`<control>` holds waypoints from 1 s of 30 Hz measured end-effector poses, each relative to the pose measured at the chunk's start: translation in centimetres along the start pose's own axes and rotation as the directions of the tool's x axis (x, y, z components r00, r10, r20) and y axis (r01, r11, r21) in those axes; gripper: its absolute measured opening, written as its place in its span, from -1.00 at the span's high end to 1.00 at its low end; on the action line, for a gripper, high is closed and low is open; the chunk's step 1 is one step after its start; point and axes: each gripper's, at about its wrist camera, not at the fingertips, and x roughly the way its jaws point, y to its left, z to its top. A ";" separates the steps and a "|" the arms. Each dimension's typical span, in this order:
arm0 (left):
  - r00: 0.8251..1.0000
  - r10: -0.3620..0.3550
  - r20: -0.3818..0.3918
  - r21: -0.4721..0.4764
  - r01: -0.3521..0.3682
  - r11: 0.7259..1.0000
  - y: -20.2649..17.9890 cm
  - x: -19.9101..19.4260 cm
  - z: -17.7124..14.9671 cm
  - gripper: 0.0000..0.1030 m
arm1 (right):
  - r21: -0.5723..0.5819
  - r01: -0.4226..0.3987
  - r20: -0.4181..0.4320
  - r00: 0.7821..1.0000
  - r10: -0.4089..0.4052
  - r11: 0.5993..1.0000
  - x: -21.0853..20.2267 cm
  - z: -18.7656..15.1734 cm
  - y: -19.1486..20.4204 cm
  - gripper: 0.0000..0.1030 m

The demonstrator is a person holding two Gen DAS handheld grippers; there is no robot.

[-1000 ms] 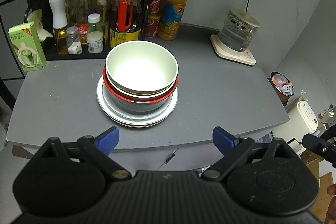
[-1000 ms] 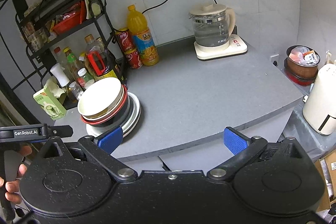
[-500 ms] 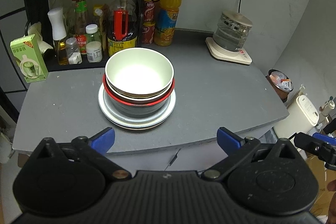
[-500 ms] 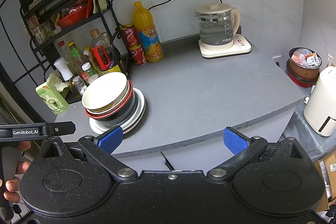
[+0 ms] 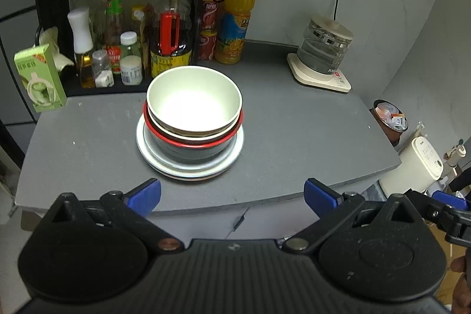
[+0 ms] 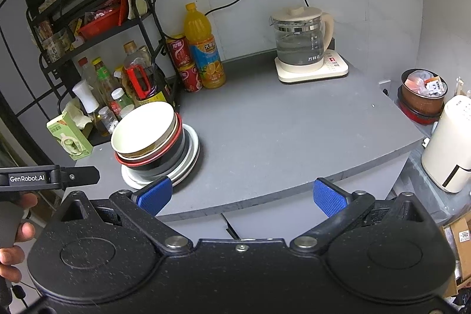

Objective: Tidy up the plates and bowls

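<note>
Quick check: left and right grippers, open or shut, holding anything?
Left gripper: open, empty, short of the stacked bowls.
Right gripper: open, empty.

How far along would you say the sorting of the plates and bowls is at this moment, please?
Done: nothing visibly; the cream bowl sits nested in the red-rimmed bowl, on the white plates, as one stack on the grey counter. In hand: nothing; the left gripper and right gripper are open, short of the stack. Left: the whole sorting.
</note>
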 end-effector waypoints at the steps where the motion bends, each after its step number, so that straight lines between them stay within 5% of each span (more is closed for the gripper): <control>1: 1.000 -0.001 0.001 0.004 0.001 1.000 0.0 -0.1 0.0 -0.99 | 0.001 0.004 -0.001 1.000 -0.004 1.000 0.0 0.0 0.1 -1.00; 30: 1.000 0.003 -0.007 0.044 -0.003 0.999 0.5 0.2 -0.3 -0.99 | -0.022 0.015 -0.001 1.000 -0.015 1.000 0.3 0.0 1.1 -1.00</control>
